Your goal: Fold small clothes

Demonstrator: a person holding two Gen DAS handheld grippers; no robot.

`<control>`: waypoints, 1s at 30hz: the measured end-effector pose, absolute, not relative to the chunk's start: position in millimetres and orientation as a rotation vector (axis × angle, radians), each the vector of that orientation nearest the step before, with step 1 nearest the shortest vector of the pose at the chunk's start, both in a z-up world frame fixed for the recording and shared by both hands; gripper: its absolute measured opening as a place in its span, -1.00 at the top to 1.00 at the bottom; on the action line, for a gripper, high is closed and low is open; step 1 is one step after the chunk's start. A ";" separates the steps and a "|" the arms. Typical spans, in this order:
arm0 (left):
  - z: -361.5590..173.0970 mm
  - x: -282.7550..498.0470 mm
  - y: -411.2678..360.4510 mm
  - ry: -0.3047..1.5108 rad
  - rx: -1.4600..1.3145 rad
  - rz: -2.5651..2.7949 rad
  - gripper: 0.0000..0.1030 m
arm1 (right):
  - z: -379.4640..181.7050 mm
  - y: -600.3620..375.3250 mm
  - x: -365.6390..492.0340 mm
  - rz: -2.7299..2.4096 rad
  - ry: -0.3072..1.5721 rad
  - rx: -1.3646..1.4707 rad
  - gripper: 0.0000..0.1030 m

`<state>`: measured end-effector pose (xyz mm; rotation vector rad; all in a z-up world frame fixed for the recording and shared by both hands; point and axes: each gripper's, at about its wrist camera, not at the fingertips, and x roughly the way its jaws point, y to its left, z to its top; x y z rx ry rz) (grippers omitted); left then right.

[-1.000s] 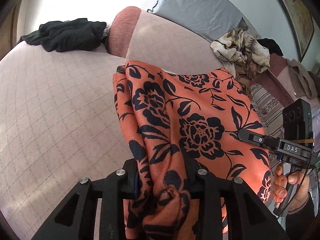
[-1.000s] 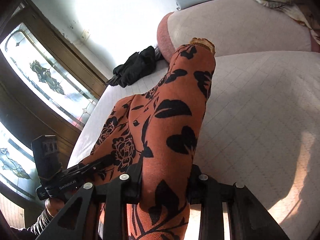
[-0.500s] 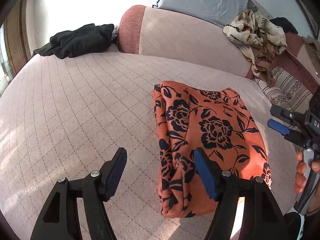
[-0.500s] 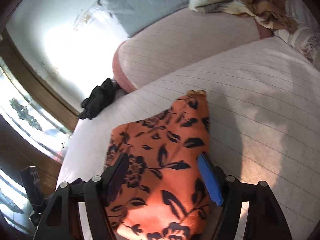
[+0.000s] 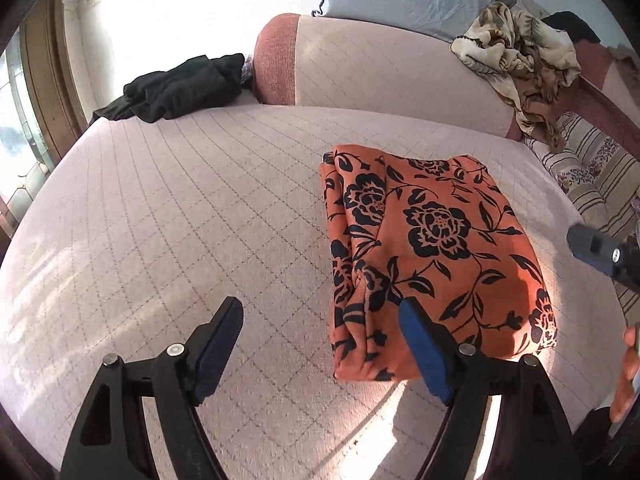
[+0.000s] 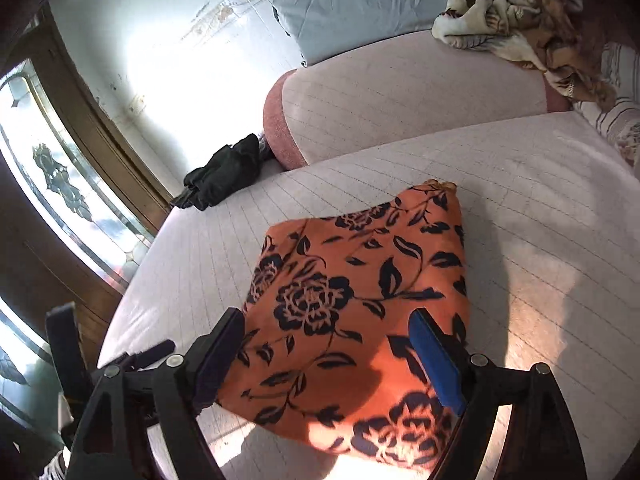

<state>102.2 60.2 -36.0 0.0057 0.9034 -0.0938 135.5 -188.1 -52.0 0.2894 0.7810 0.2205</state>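
Orange floral garment point(image 5: 432, 256) lies folded, both fingers just opened off it; only right view shows stained-glass window point(image 6: 60, 200).

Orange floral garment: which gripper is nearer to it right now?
Right. The right gripper hangs open directly over the orange floral garment; the left gripper, also open, sits off its edge, mostly over bare cushion.

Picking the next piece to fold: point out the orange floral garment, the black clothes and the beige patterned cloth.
orange floral garment point(image 5: 436, 248): left wrist view, middle of the top layer.
black clothes point(image 5: 180, 88): left wrist view, centre of the pile.
beige patterned cloth point(image 6: 516, 12): right wrist view, middle of the crumpled heap.
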 end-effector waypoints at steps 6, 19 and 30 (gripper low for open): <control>-8.5 51.4 56.4 0.837 0.011 -0.051 -0.76 | -63.8 -174.1 57.3 -0.003 0.857 0.210 -0.82; 24.0 5.9 42.2 0.761 0.014 -0.042 -0.78 | -27.2 -152.9 -1.6 -0.067 0.778 0.041 -0.93; 17.9 17.0 35.4 0.796 -0.001 -0.078 -0.78 | -23.5 -152.6 2.4 -0.059 0.780 0.013 -0.93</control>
